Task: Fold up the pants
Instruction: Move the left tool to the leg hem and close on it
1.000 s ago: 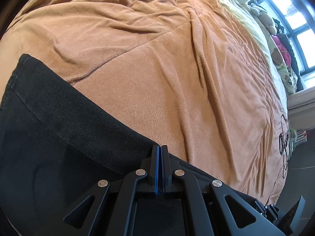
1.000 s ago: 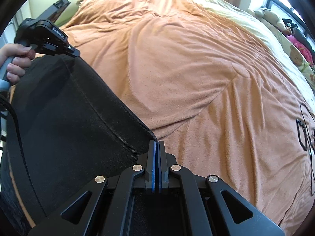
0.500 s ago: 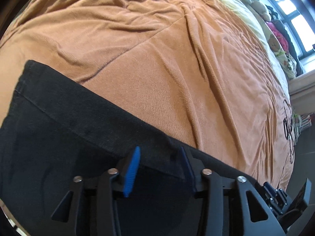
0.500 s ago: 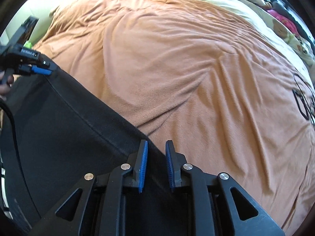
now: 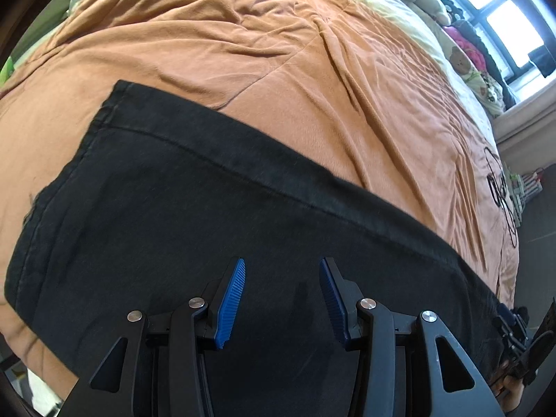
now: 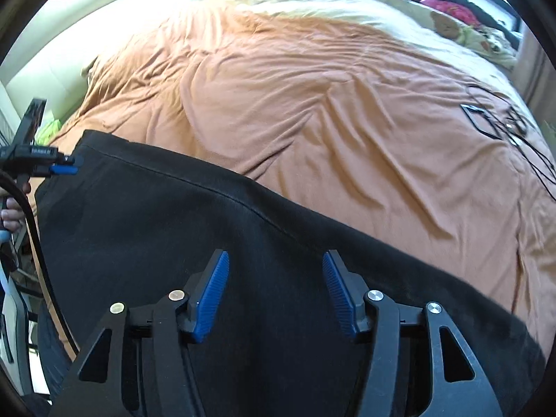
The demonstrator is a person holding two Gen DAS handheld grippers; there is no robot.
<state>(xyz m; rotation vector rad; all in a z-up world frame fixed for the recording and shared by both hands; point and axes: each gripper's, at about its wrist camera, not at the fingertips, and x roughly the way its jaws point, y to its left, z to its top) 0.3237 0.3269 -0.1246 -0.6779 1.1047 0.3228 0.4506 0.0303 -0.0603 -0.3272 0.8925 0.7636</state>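
Pants (image 5: pixel 215 229) lie flat and black across the orange blanket (image 5: pixel 312 87); left gripper (image 5: pixel 282 300) parted above them, empty; right gripper (image 6: pixel 275 293) just been opening, empty too

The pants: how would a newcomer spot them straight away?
A big bed under an orange blanket fills both views. The pants lie flat across its near edge, the only black cloth there, with a stitched hem along the far side.
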